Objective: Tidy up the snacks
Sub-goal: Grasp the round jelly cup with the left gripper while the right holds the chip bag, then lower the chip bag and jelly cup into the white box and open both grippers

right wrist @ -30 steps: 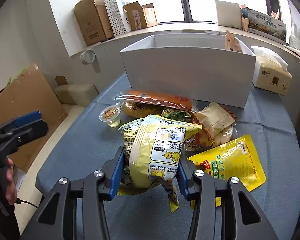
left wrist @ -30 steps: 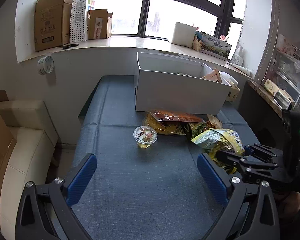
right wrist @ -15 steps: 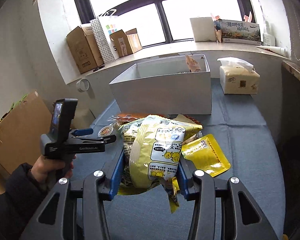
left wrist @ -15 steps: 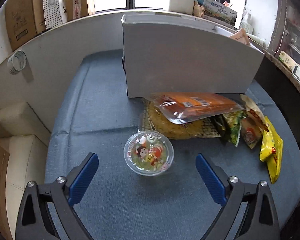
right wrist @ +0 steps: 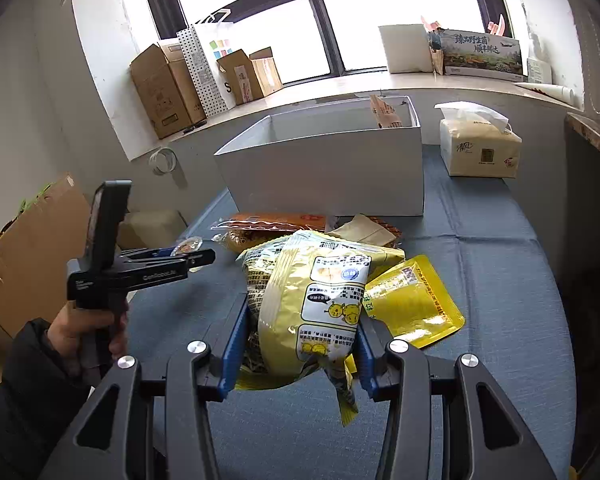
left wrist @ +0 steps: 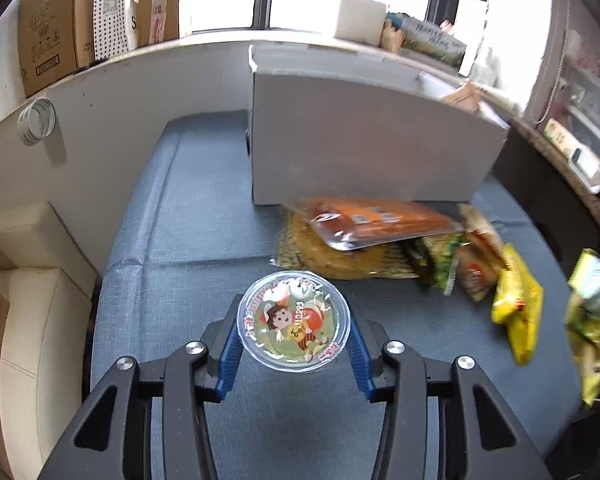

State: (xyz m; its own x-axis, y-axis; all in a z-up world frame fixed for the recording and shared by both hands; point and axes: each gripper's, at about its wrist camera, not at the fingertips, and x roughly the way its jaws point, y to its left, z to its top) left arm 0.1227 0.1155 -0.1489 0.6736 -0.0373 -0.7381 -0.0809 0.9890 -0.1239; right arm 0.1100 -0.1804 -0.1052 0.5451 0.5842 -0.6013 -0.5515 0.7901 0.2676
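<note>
Left wrist view: the left tool (left wrist: pixel 294 354) has just been closing, and its blue pads now flank the cup (left wrist: pixel 293 321) on the desk (left wrist: pixel 172 280); contact looks made. The box (left wrist: pixel 364 148) stands straight ahead, beyond the snack pile.

Right wrist view: the right tool (right wrist: pixel 298 354) is clamped on the yellow bag (right wrist: pixel 312 300), box (right wrist: pixel 328 176) dead ahead.

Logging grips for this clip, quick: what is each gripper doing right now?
Left gripper: jaws just closed in on the jelly cup, pads at its sides.
Right gripper: shut on the yellow snack bag.
</note>
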